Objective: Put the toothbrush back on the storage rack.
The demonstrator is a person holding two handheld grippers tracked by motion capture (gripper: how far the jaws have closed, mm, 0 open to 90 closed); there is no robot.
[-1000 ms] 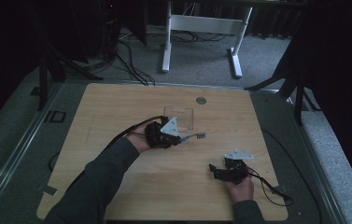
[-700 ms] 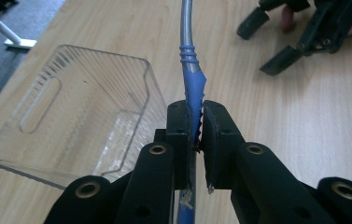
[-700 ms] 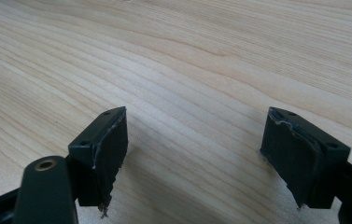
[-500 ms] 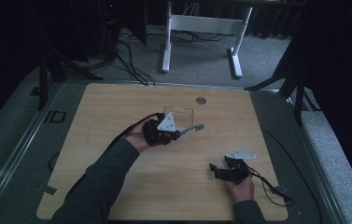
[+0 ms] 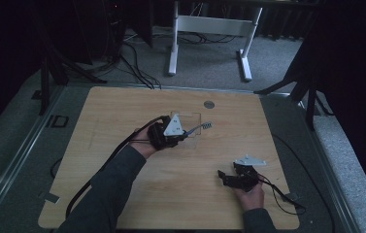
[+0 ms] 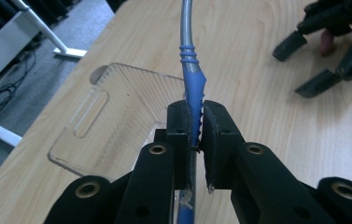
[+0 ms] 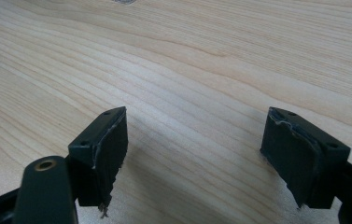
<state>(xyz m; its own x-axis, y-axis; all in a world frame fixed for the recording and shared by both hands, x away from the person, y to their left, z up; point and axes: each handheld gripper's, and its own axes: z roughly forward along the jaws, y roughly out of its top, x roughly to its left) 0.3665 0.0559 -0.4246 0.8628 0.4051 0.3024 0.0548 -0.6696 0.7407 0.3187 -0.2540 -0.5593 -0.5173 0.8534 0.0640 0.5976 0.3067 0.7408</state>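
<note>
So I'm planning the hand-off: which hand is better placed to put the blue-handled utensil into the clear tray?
Left. The left tool is already shut on the blue-handled utensil, right beside the clear tray. The right tool stands open with nothing between its jaws, over bare table nearer the person.

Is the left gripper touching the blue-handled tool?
Touching. The left gripper view shows the left gripper with jaws clamped on the blue-handled tool.

Bare wooden table (image 5: 122, 194) lay open between the hands. A clear plastic tray (image 6: 113, 116) blocked the far-left middle.
</note>
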